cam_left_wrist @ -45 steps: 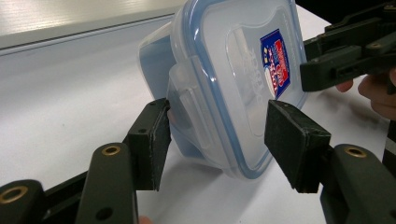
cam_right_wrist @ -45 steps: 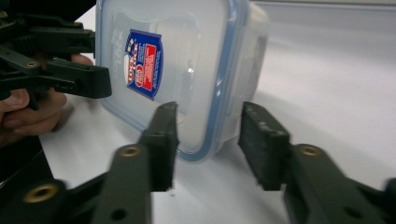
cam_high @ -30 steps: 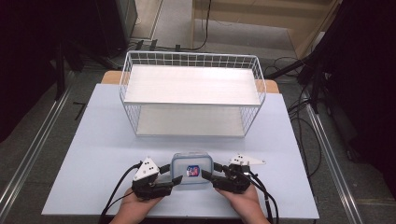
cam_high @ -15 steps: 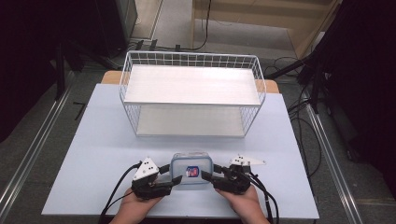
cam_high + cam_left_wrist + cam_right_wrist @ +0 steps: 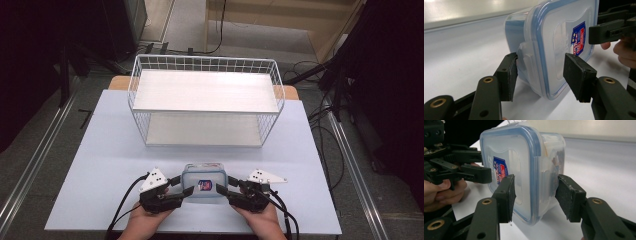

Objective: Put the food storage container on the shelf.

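high view: a clear box (image 5: pixel 204 182) with a blue-rimmed lid sits on the tabletop (image 5: pixel 100 165) near the middle of the near edge. a white wire basket (image 5: pixel 205 100) with two shelves stands toward the far edge, well apart from the box.

left gripper (image 5: pixel 181 192) lies at the box's left side, right gripper (image 5: pixel 223 192) at its right side, each held by a hand at the near edge.

left gripper view: the fingers (image 5: pixel 507 75) stand wide, one on each side of the box's (image 5: pixel 554 42) side latch and lid rim, with a gap to the far finger. the near finger is just beside the latch; contact cannot be told.

right gripper view: the fingers (image 5: pixel 569 196) stand wide, straddling the lid rim of the box (image 5: pixel 524 165), neither pad pressed on it. a label (image 5: pixel 500 170) in red and blue shows on the lid.
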`<control>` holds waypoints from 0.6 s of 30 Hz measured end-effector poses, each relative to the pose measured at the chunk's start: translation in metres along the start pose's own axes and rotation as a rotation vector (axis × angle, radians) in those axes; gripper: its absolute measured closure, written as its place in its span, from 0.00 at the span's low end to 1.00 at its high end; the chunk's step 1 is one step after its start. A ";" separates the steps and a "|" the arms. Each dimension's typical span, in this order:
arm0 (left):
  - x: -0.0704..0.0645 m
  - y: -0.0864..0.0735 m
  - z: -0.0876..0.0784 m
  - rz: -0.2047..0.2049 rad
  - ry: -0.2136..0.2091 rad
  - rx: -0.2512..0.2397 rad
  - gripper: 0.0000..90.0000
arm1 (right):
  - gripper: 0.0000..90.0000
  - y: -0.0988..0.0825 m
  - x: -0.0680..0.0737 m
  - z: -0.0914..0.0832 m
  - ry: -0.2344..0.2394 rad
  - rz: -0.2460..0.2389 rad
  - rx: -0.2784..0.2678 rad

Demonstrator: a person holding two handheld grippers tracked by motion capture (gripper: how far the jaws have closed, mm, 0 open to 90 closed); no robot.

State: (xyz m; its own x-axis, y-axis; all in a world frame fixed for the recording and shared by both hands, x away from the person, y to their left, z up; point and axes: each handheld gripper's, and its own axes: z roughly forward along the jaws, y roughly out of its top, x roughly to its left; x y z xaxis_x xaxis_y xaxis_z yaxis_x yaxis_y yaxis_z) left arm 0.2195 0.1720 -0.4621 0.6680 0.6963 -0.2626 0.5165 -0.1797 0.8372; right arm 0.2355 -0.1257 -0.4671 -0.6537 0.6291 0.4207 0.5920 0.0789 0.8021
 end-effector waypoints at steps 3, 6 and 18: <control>-0.002 0.002 -0.004 0.006 0.005 -0.037 0.51 | 0.57 0.003 0.004 -0.002 -0.008 -0.024 -0.033; -0.004 0.006 -0.010 0.023 0.016 -0.079 0.51 | 0.57 0.007 0.011 -0.005 -0.013 -0.055 -0.073; -0.013 0.039 -0.037 0.117 0.039 -0.197 0.52 | 0.57 0.032 0.032 -0.017 -0.008 -0.147 -0.209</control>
State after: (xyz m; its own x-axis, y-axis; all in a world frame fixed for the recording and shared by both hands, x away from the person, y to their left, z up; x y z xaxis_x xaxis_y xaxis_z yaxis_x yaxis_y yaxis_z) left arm 0.2111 0.1818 -0.4079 0.6938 0.7060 -0.1426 0.3195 -0.1243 0.9394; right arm 0.2258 -0.1163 -0.4206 -0.7216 0.6287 0.2900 0.3796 0.0090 0.9251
